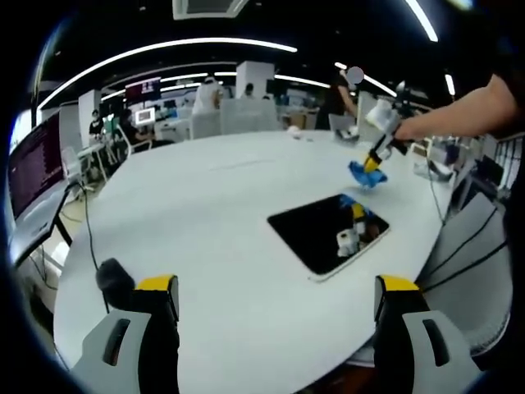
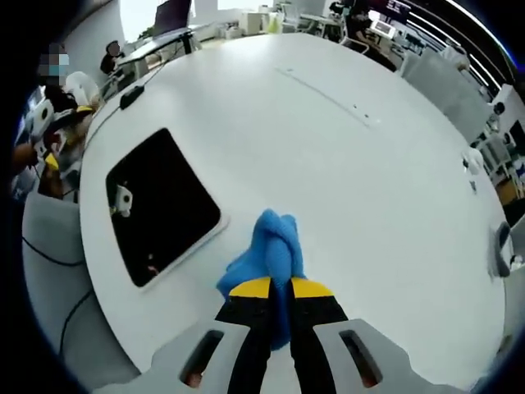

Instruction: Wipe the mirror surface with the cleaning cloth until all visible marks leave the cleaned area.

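Gripping crumpled blue cleaning cloth [image 2: 269, 246] in my right gripper [image 2: 279, 289] beside dark rectangular mirror [image 2: 160, 203]; left gripper [image 1: 277, 289] spread, empty.

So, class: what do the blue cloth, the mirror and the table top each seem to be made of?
Blue cloth: soft fabric, perhaps microfibre; it bunches in folds in the right gripper. Mirror: glossy glass by its look, dark, reflecting the gripper above it. Table: smooth white top, probably laminate; matte, faint sheen.
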`<state>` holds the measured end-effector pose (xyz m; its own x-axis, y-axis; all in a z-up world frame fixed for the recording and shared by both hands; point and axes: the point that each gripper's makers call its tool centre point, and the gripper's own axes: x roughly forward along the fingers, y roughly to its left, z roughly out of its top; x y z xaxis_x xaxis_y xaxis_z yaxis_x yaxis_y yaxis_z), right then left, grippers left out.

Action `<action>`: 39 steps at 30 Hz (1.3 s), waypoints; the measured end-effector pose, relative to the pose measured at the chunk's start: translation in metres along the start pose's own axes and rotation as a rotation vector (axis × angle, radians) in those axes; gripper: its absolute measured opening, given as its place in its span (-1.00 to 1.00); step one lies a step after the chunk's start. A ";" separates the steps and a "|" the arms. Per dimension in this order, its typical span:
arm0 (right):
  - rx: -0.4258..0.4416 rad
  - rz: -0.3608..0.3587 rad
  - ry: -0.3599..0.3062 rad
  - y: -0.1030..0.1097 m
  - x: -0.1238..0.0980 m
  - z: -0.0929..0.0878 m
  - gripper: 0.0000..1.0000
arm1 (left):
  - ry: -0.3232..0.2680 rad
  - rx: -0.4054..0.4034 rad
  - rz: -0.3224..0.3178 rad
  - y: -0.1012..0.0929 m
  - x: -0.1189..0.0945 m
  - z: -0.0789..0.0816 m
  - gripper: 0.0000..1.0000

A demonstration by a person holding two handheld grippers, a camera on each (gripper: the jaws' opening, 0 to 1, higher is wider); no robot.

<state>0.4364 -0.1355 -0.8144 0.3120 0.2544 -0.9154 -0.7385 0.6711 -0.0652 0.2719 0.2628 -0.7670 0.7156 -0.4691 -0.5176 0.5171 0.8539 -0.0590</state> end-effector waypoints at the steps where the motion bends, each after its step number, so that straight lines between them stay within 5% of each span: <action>1: 0.002 0.003 0.004 0.001 0.001 -0.002 -0.96 | 0.003 0.000 0.000 0.000 0.000 -0.001 0.99; 15: 0.051 0.037 0.050 0.012 0.031 -0.028 -0.95 | 0.018 -0.017 0.013 0.002 -0.007 -0.012 0.99; 19: -0.076 0.017 0.036 0.015 0.042 -0.029 -0.94 | 0.026 -0.018 0.016 0.003 -0.008 -0.015 0.99; 24: -0.100 0.029 0.019 0.016 0.039 -0.029 -0.94 | 0.025 -0.023 0.017 0.001 -0.007 -0.015 0.99; 31: 0.000 0.050 -0.020 0.014 0.039 -0.029 -0.93 | 0.022 -0.025 0.006 -0.005 -0.005 -0.014 0.99; 35: 0.019 0.038 -0.008 0.011 0.036 -0.027 -0.56 | 0.026 -0.020 -0.002 -0.006 -0.006 -0.014 0.99; 39: -0.006 0.128 -0.024 0.033 0.032 -0.025 -0.10 | 0.022 -0.024 0.010 -0.001 -0.009 -0.012 0.99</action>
<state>0.4073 -0.1226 -0.8553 0.2291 0.3539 -0.9068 -0.7768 0.6278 0.0488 0.2593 0.2691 -0.7729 0.7097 -0.4559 -0.5372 0.4988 0.8635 -0.0738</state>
